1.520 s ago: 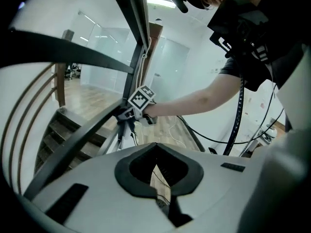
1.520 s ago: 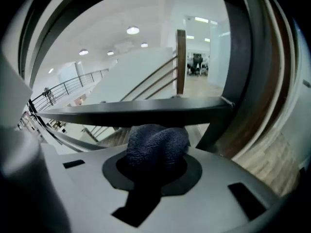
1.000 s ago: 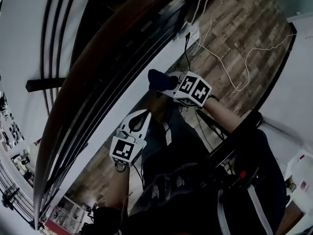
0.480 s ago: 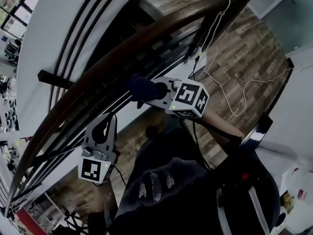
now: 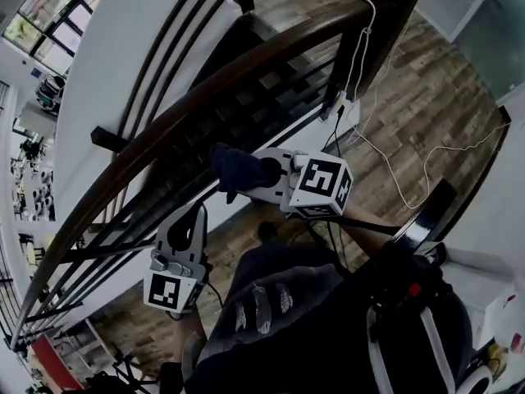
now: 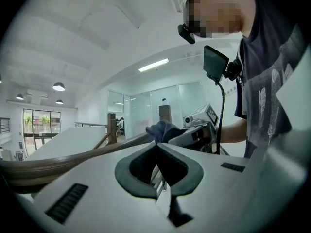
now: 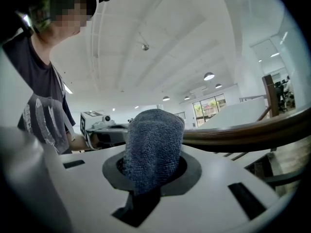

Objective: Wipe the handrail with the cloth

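The dark wooden handrail (image 5: 164, 130) curves from the top right down to the lower left. My right gripper (image 5: 261, 171) is shut on a dark blue cloth (image 5: 231, 164), held just below the rail in the head view and not seen touching it. In the right gripper view the cloth (image 7: 153, 144) bulges out of the jaws, with the handrail (image 7: 243, 132) running past behind it. My left gripper (image 5: 194, 213) is shut and empty, lower left of the cloth, pointing up at the rail. Its view shows the handrail (image 6: 48, 165) at left and the cloth (image 6: 163, 129) ahead.
Black metal rails (image 5: 123, 228) run under the handrail. Dark stair steps (image 5: 271, 80) descend beyond it. A dark post (image 5: 385, 31) stands at the top right. White cables and a power strip (image 5: 351, 109) lie on the wood floor (image 5: 426, 97).
The head view has swung so more of the stairs shows. My right gripper has carried the cloth left, nearer the rail. My left gripper has dropped lower left and now points upward.
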Tool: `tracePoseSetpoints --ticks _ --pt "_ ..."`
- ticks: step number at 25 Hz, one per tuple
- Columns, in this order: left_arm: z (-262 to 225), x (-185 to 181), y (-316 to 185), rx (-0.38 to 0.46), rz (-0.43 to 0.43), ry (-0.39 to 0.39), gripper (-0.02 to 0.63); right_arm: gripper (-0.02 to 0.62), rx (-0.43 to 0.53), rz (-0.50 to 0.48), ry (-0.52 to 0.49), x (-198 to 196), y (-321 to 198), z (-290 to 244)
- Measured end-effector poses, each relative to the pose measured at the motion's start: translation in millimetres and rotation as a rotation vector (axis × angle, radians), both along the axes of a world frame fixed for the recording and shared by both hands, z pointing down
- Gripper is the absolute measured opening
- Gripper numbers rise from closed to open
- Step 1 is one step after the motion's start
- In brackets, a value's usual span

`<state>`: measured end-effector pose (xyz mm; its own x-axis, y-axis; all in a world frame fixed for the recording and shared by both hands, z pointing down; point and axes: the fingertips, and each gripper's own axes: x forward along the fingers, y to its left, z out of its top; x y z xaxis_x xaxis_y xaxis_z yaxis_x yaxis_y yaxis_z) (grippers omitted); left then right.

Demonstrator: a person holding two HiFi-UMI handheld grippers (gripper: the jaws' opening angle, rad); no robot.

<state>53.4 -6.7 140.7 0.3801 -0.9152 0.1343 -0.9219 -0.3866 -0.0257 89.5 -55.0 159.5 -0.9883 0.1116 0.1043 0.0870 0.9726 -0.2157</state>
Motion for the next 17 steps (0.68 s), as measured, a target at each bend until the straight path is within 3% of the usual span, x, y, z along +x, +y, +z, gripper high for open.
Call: tracePoseSetpoints --ticks 4,7,10,13,17 --pt "-4 49 6 0.032 0.012 0.111 0.006 0.067 -0.067 0.009 -0.097 58 7 -18" --pt "0 79 18 0.04 0.013 0.074 0.006 0.067 -0.157 -0.009 -0.19 100 23 -28" --pt "-14 112 32 0.059 0.016 0.12 0.006 0.067 -0.237 -0.058 -0.235 130 49 -33" --pt "-29 146 50 0.077 0.033 0.145 0.006 0.067 -0.243 -0.179 -0.247 155 81 -37" --pt "-27 191 78 0.051 0.046 0.09 0.006 0.067 -0.181 -0.391 -0.16 179 127 -25"
